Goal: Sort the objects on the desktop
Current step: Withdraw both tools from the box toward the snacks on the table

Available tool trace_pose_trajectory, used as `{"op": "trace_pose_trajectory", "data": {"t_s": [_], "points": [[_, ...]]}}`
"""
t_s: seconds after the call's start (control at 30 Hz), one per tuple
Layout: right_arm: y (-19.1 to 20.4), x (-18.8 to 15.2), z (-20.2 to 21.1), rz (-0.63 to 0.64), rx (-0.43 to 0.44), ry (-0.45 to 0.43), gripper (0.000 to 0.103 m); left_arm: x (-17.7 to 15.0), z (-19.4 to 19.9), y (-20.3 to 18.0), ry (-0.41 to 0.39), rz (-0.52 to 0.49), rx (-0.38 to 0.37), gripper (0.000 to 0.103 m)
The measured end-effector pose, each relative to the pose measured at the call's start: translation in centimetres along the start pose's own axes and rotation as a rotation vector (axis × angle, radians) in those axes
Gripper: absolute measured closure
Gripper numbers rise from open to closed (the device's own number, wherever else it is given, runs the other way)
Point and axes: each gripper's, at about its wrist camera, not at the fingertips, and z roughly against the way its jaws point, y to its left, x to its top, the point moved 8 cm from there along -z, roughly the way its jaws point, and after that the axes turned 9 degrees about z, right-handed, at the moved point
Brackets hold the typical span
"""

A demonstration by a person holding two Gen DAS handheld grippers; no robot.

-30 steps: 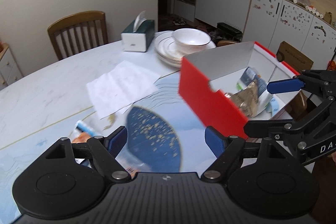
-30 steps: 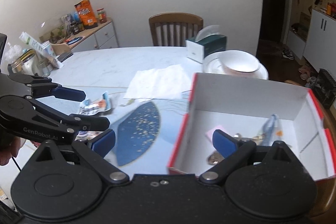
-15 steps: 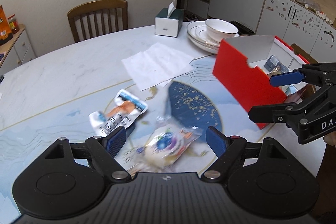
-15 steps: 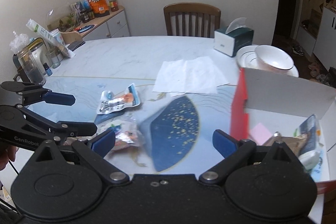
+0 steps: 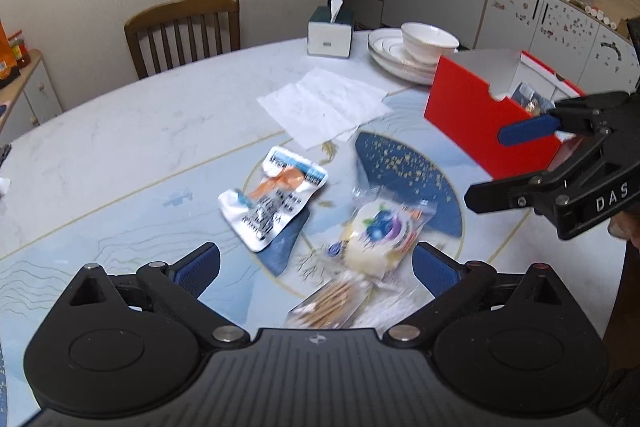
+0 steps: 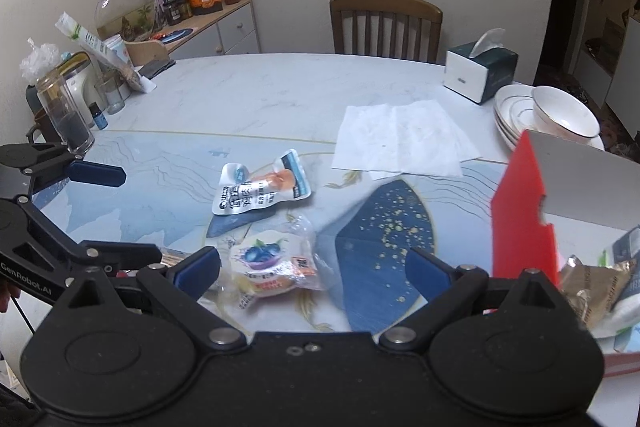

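Pretty clearly someone's home dining room: a big marble-look surface (image 6: 248,95) with a wooden chair (image 6: 386,23) pulled up behind it, stacked plates and a bowl (image 6: 560,115) near its edge, and a snack-covered sideboard (image 6: 224,23) off beside it.

On the tabletop (image 6: 240,99), a snack pouch (image 6: 260,187) lies behind a wrapped pastry (image 6: 272,263), with a packet of sticks (image 5: 332,303) just nearer. Paper napkins (image 6: 404,139) lie farther back, stacked plates with a bowl (image 6: 560,115) to their right. The open box (image 5: 484,115) sits right, wrappers inside. A tissue box (image 6: 476,71) stands before the chair (image 6: 384,23).
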Motion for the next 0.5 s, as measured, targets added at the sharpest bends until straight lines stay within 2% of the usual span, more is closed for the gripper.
{"op": "trace_pose_trajectory", "data": {"t_s": [0.33, 0.5], "points": [[1.5, 0.1, -3.4, -0.007, 0.003, 0.059, 0.003, -1.6, -2.0, 2.0, 0.068, -0.052, -0.045, 0.0], [1.9, 0.3, -4.8, -0.011, 0.002, 0.079, 0.003, -2.2, -3.5, 2.4, 0.104, -0.082, -0.038, 0.0]]}}
